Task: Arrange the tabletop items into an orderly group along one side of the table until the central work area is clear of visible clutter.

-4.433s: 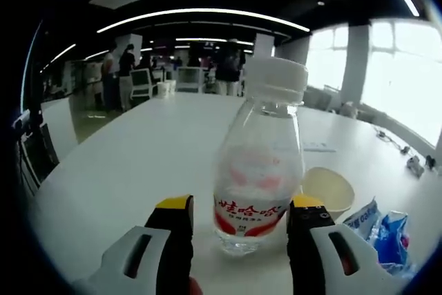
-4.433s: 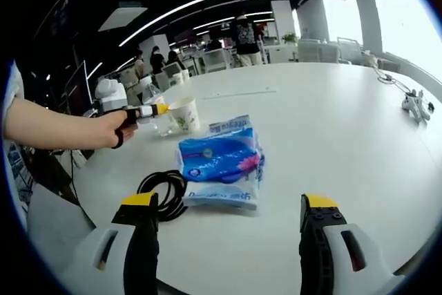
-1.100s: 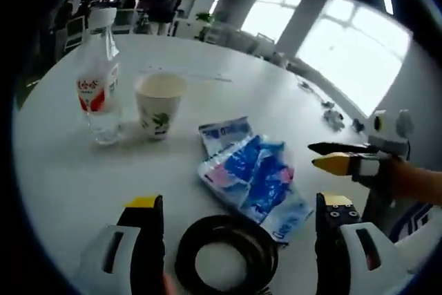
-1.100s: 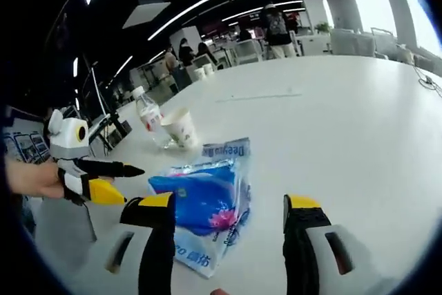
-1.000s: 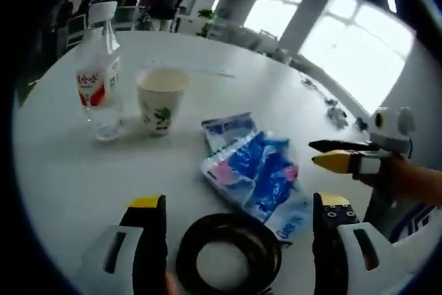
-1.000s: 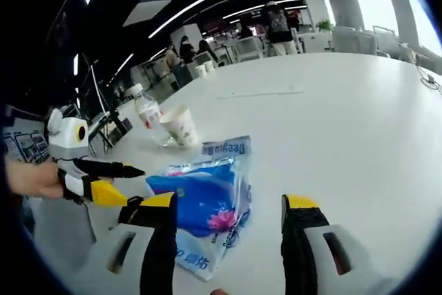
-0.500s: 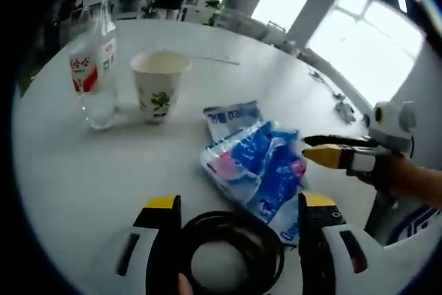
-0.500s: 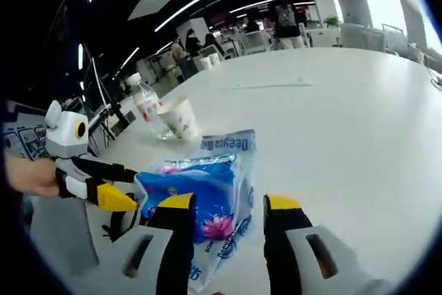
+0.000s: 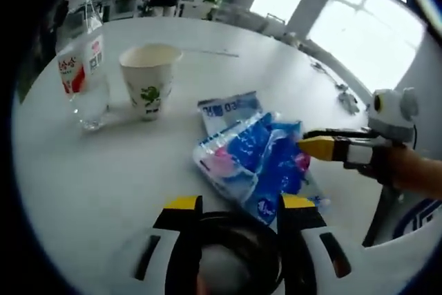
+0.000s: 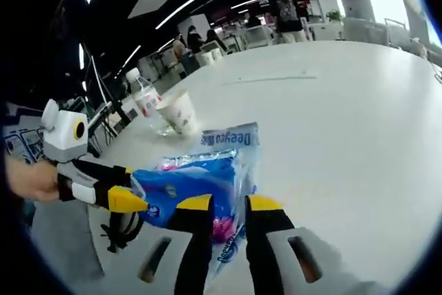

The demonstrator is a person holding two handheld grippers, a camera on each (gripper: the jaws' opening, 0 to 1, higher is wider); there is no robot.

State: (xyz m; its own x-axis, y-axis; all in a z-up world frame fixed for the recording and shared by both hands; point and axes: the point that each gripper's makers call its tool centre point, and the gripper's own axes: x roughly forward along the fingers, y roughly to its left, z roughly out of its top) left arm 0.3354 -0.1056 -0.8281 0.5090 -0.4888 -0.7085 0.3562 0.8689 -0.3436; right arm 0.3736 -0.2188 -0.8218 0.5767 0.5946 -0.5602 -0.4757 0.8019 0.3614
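Note:
A black cable coil (image 9: 231,236) lies at the near table edge, and my left gripper (image 9: 239,204) has its jaws pressed against both sides of it. A blue tissue pack (image 9: 259,160) lies just beyond. My right gripper (image 10: 230,204) is shut on the tissue pack (image 10: 186,184), pinching its clear film edge. In the left gripper view the right gripper (image 9: 307,144) comes in from the right onto the pack. A paper cup (image 9: 148,81) and a water bottle (image 9: 79,67) stand side by side further back. The left gripper (image 10: 121,191) sits over the cable (image 10: 119,231).
The white table (image 10: 331,101) stretches wide and bare beyond the pack. A small grey item (image 9: 345,98) lies far off on it. A hand (image 10: 27,177) holds the left gripper. People and chairs stand in the background.
Both grippers have narrowed their jaws: the left around the cable coil, the right onto the tissue pack's edge. Both cameras have moved in closer to the items.

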